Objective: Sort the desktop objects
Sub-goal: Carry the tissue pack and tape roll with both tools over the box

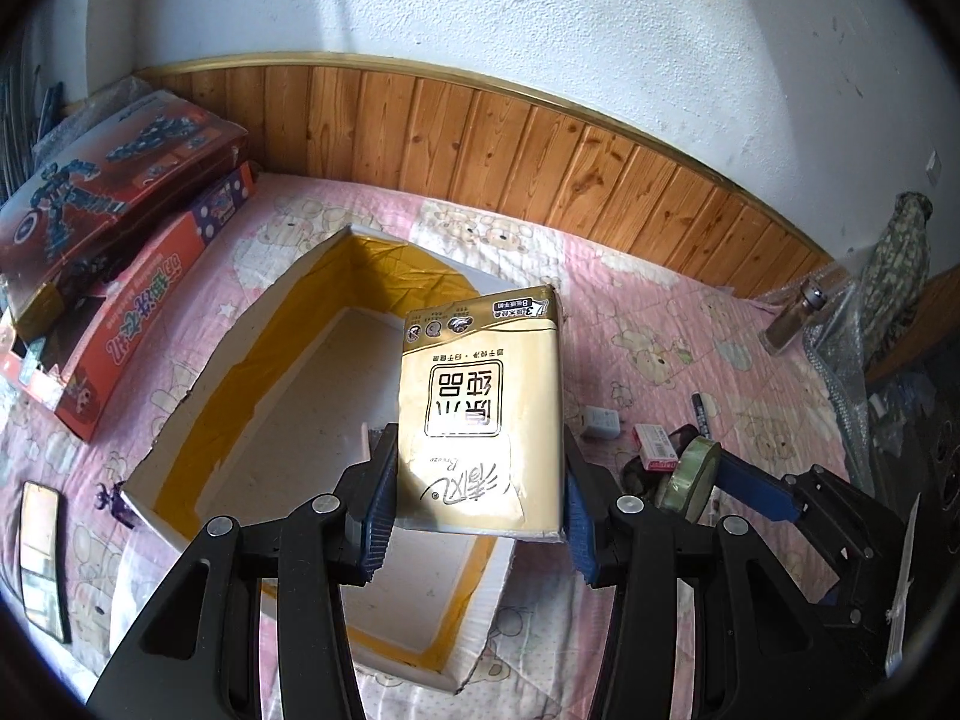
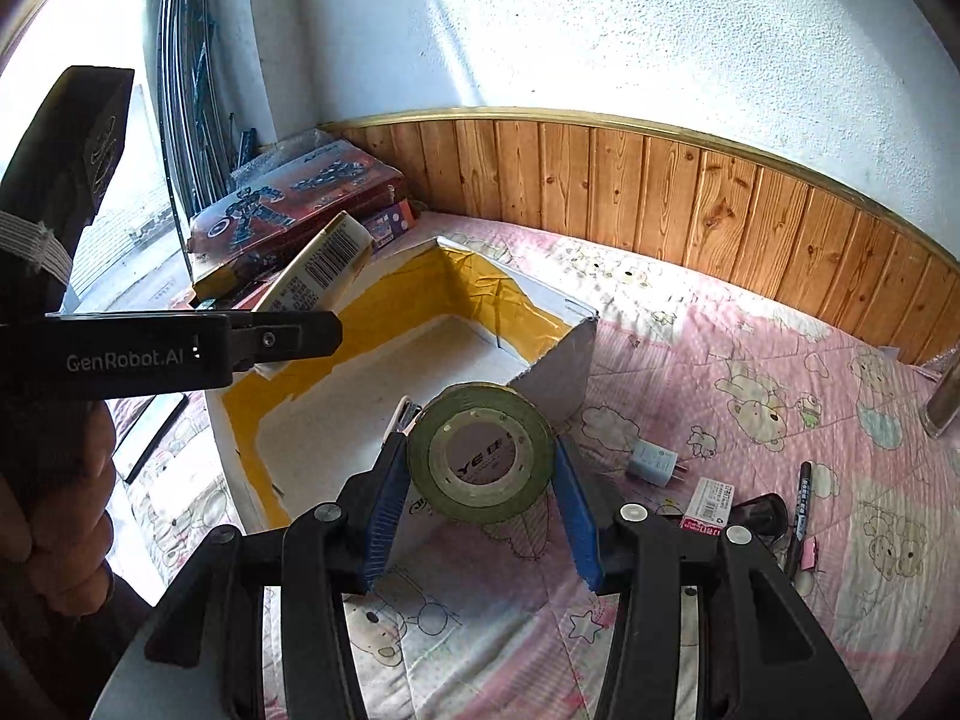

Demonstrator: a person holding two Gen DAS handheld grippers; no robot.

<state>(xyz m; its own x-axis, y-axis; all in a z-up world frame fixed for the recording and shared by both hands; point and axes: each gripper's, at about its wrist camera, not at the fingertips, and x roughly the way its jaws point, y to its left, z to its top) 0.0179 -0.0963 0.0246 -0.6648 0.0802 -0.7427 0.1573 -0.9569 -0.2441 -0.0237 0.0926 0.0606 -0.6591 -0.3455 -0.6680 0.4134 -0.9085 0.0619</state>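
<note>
**Both grippers loaded above an open box on a pink quilt**

The surface is a pink quilted cover (image 2: 750, 360) printed with cartoon bears, running back to a band of knotty wood panelling (image 1: 540, 144) capped by a gold trim, with a rough white plaster wall (image 1: 540, 12) above. A window with dark bars (image 2: 186, 60) lets in hard light at the left of the right wrist view.

The left gripper (image 1: 477, 504) is clamped on a gold tissue pack (image 1: 483, 414), held over the white cardboard box (image 1: 198, 372), whose inner walls are lined with yellow tape. The right gripper (image 2: 480, 501) is clenched on a roll of green tape (image 2: 480, 453), held over the box's near corner.

Beside the box to the left lie stacked toy boxes (image 1: 120, 180). To its right, on the quilt, rest a white charger plug (image 2: 654, 462), a small red-and-white carton (image 2: 708, 504) and a black marker (image 2: 801, 510).
</note>
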